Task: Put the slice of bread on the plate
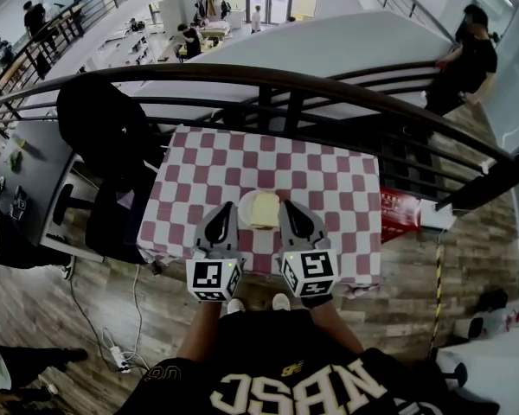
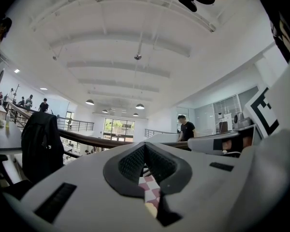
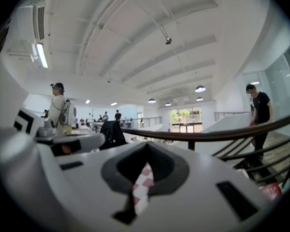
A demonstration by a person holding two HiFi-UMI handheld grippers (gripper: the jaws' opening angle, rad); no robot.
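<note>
A pale slice of bread (image 1: 265,209) lies on a small white plate (image 1: 245,207) near the front edge of the red-and-white checked table (image 1: 329,188). My left gripper (image 1: 222,207) hovers just left of the plate, its jaws together and nothing between them. My right gripper (image 1: 288,206) hovers just right of the plate, also shut and empty. Both point level, away from me. In the left gripper view, the left gripper (image 2: 145,148) shows only a thin strip of checked cloth and a bit of bread through its slit. In the right gripper view, the right gripper (image 3: 147,145) shows cloth only.
A dark curved railing (image 1: 329,89) runs behind the table. A black chair with a jacket (image 1: 104,137) stands at the left. A red box (image 1: 400,214) sits by the table's right edge. A person (image 1: 467,59) stands on the stairs at the far right. Cables (image 1: 112,344) lie on the wood floor.
</note>
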